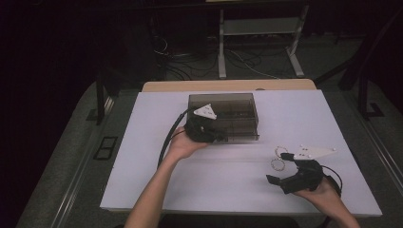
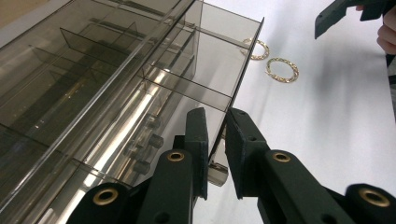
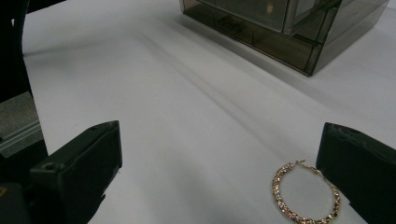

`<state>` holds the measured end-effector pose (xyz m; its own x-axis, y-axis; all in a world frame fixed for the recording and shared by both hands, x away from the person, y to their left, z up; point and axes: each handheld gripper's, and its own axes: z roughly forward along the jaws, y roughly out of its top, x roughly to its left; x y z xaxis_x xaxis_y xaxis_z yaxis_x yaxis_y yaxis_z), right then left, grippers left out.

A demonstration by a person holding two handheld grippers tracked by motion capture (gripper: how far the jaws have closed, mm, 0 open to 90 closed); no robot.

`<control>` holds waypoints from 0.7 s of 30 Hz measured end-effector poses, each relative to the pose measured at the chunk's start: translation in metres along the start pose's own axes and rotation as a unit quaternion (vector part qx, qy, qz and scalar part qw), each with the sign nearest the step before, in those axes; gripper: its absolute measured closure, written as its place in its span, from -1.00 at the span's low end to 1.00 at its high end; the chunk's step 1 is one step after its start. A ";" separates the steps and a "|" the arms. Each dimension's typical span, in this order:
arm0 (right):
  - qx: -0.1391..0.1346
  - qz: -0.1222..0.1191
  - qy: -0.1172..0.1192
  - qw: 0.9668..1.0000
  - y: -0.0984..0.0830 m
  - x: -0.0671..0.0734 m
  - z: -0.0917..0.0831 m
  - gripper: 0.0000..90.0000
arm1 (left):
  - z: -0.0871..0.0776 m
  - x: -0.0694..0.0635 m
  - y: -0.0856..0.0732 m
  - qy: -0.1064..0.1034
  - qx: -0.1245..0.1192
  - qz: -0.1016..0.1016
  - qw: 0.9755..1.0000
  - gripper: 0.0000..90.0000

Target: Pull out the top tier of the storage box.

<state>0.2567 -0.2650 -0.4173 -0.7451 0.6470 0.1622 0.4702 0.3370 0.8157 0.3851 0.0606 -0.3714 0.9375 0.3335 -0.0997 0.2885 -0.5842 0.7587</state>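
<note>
- High view: my left gripper is working at the front left of the smoked acrylic drawer organizer on the white table; my right gripper is hovering well right of the organizer, beside two gold hoop earrings.
- Left gripper view: its jaws are pinching the organizer's thin drawer front panel; the earrings are lying just past the organizer.
- Right gripper view: its jaws are standing spread wide, one earring lying beside the right one, near side of the organizer.
</note>
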 end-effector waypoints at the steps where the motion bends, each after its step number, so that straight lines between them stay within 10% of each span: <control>1: 0.000 0.000 0.000 1.000 0.000 0.000 0.000 -1.00 | 0.000 0.000 0.000 0.000 0.000 0.002 1.000 0.72; 21: 0.002 0.000 0.002 1.000 0.000 0.001 0.001 -1.00 | -0.003 -0.013 -0.007 -0.007 0.000 -0.004 1.000 0.73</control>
<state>0.2567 -0.2637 -0.4176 -0.7469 0.6445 0.1637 0.4720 0.3405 0.8132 0.3703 0.0627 -0.3732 0.9379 0.3272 -0.1152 0.2960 -0.5819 0.7575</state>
